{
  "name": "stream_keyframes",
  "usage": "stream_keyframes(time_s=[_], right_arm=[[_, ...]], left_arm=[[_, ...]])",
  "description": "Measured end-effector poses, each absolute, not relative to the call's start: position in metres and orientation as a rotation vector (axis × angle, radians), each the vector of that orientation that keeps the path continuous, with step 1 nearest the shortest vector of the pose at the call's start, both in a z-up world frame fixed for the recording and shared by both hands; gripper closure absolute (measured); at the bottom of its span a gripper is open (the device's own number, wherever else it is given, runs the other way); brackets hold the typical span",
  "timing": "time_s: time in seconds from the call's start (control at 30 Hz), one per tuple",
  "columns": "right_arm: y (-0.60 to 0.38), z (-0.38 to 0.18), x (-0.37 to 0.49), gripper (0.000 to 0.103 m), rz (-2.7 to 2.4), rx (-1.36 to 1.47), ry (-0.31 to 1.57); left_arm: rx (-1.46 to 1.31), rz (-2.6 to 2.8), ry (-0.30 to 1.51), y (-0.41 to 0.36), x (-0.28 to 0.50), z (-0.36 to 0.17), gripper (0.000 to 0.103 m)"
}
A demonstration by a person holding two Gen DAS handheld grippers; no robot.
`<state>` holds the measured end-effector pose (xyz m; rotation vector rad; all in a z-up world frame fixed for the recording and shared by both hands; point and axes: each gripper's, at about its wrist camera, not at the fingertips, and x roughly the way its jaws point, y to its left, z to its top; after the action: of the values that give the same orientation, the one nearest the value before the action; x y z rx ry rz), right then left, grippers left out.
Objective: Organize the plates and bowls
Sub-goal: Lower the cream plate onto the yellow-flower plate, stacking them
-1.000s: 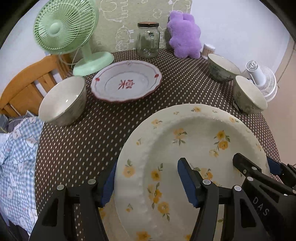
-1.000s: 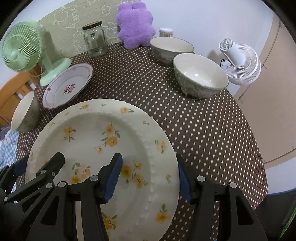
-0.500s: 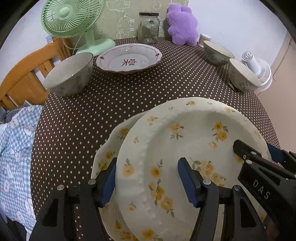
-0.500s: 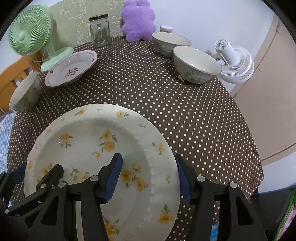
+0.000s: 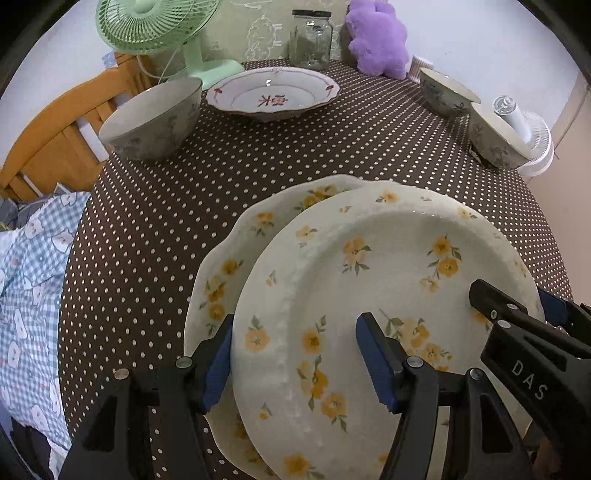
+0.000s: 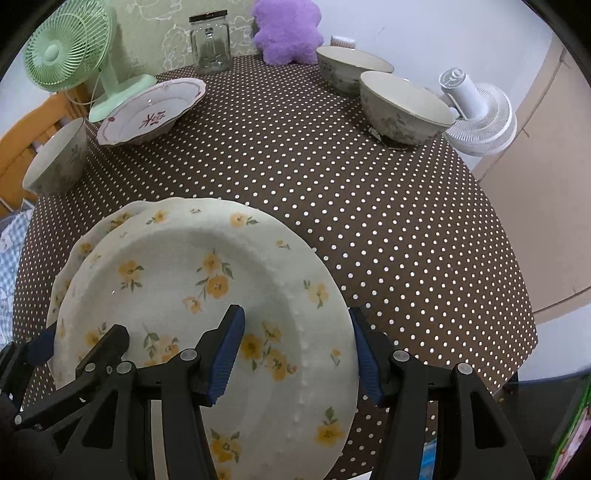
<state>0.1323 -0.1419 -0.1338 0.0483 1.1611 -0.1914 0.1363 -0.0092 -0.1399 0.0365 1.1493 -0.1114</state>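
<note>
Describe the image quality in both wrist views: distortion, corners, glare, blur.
Left wrist view: strong fisheye bend, the table edge curves, the corners are black, a soft sheen lies on the held plate, and the green fan is cut off at the top. Right wrist view: same bulge and dark corners, even indoor light, no hard glare, the plate is sharp, and the white fan looks stretched near the edge.

White letters "DAS" on black body of right gripper (image 5: 517, 317), seen in left wrist view. Red Chinese-style character, upside down, in centre of scalloped plate (image 5: 273, 92); reading uncertain.
</note>
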Motion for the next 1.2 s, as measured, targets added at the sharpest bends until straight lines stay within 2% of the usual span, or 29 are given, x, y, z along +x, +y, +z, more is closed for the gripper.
stream_keyframes(time_s=[0.43, 0.63, 0.67, 0.7, 0.73, 1.2], right_arm=[[-0.145, -0.139, 0.13, 0.044, -0.155, 0.079, 1.189], [-0.147, -0.126, 0.125, 0.044, -0.159, 0.058, 1.166], [-0.148, -0.124, 0.124, 0.046, -0.166, 0.055, 1.164], [-0.148, -0.123, 0.124, 0.052, -0.17, 0.051, 1.162], [-0.148, -0.122, 0.124, 0.063, -0.17, 0.042, 1.164], [-0.13, -0.134, 0.137, 0.064, -0.148, 0.018, 1.206]], left_arm=[[0.122, -0.062, 1.141, -0.022, 0.142, -0.144, 0.032], [0.149, -0.067, 1.131, -0.025, 0.143, -0.139, 0.026], [0.145, -0.068, 1.131, -0.024, 0.144, -0.138, 0.026], [0.139, -0.066, 1.129, -0.022, 0.144, -0.136, 0.025], [0.131, -0.065, 1.128, -0.02, 0.144, -0.135, 0.025], [0.103, -0.089, 1.128, -0.003, 0.14, -0.126, 0.021]])
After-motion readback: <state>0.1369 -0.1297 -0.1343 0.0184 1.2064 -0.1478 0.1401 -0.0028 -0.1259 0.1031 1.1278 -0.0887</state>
